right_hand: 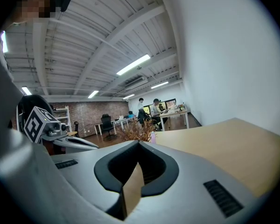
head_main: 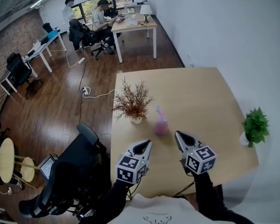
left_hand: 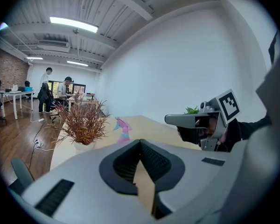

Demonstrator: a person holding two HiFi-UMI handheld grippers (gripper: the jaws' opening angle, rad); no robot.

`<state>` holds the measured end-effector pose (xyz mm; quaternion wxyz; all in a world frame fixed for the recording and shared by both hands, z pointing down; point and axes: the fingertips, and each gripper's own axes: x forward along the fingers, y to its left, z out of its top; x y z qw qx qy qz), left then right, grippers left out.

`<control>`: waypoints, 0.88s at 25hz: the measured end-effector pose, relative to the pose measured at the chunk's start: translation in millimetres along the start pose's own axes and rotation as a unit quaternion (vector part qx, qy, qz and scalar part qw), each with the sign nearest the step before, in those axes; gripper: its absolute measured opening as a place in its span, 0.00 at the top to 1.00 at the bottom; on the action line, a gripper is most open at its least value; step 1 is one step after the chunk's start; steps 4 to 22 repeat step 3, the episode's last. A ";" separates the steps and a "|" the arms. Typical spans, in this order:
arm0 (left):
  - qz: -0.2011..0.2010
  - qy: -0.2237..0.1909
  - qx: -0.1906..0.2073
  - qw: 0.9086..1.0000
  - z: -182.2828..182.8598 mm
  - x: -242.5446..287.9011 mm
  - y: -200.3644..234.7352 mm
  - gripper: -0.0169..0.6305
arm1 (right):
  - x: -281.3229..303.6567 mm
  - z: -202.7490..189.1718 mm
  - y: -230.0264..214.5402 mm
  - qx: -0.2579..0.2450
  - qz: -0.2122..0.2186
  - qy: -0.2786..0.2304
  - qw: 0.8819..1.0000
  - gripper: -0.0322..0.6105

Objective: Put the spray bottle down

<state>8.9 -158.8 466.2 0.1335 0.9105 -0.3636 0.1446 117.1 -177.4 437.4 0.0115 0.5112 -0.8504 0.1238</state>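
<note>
the left gripper (head_main: 147,143) and the right gripper (head_main: 177,134) are held over the near end of the wooden table (head_main: 200,97), each with its jaws pressed together and nothing between them. the pink spray bottle (head_main: 161,123) stands upright on the table just ahead of the two tips, touching neither, close beside a dried brown plant (head_main: 132,101) in a white pot. a green plant (head_main: 255,124) sits at the table's right edge.

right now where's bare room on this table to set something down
Bare: the table's far half beyond the dried plant and pink spray bottle, and the stretch between that bottle and the green potted plant. Crowded: around the dried plant and bottle.
</note>
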 end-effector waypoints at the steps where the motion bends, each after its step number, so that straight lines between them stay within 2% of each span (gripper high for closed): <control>1: 0.000 0.000 0.000 1.000 0.2 0.0 -0.6 0.98 | -0.3 0.1 -0.1 0.000 0.000 0.000 1.000 0.98; 22: 0.000 0.001 0.000 1.000 0.6 0.0 -1.8 0.98 | -0.9 0.5 -0.5 0.000 0.000 0.001 1.000 0.98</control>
